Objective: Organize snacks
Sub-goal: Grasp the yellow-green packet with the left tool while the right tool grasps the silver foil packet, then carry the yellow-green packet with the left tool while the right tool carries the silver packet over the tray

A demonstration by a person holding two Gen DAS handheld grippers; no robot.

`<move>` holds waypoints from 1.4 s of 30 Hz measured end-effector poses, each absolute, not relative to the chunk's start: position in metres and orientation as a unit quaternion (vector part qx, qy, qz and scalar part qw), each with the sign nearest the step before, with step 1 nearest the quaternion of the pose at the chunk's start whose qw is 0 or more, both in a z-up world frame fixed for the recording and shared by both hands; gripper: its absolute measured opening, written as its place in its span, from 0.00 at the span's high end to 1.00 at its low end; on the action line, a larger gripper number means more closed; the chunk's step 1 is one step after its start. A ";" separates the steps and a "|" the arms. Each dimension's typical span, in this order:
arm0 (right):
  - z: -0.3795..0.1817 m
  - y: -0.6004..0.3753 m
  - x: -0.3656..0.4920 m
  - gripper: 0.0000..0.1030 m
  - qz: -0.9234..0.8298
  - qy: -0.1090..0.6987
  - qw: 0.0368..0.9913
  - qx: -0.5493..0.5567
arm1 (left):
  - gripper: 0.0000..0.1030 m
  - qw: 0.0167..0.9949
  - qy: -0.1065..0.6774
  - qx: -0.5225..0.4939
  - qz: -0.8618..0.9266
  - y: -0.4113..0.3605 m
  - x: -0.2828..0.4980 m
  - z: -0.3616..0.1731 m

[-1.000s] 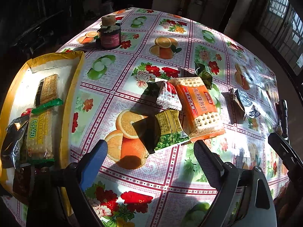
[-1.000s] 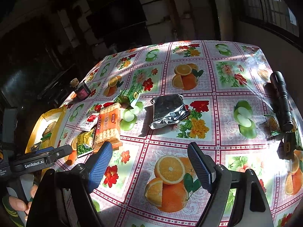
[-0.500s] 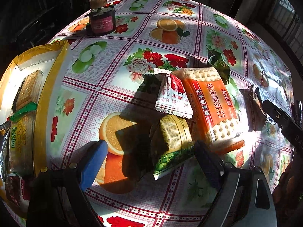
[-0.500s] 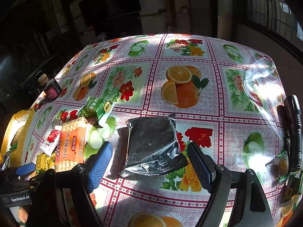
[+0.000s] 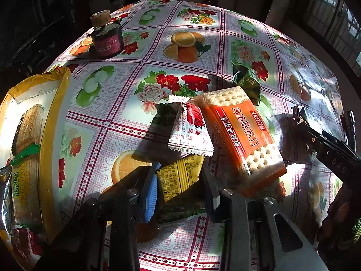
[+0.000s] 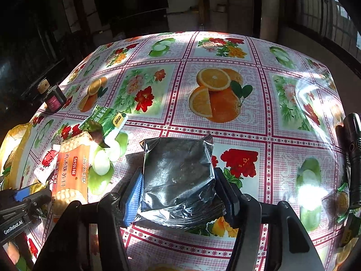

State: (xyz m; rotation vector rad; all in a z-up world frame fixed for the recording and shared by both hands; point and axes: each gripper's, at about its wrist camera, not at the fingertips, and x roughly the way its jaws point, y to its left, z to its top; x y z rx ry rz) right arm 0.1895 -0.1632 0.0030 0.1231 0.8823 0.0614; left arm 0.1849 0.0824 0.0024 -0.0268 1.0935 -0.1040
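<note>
Fruit-print tablecloth (image 6: pixel 225 158): snack packets (image 5: pixel 241 131), dark jar (image 5: pixel 106 43), yellow tray (image 5: pixel 54 117), probably torch (image 6: pixel 354 153).

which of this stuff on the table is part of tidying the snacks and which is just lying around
Part of the job: yellow-green snack packet in the left gripper; silver foil packet in the right gripper; orange cracker pack; red-and-white sachet; green packet; yellow tray.

Lying about: corked dark jar; black flashlight.
</note>
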 end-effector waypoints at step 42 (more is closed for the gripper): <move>0.076 -0.031 0.056 0.39 0.195 0.363 0.906 0.101 | 0.68 0.900 0.436 -0.001 -0.001 0.204 0.074 0.080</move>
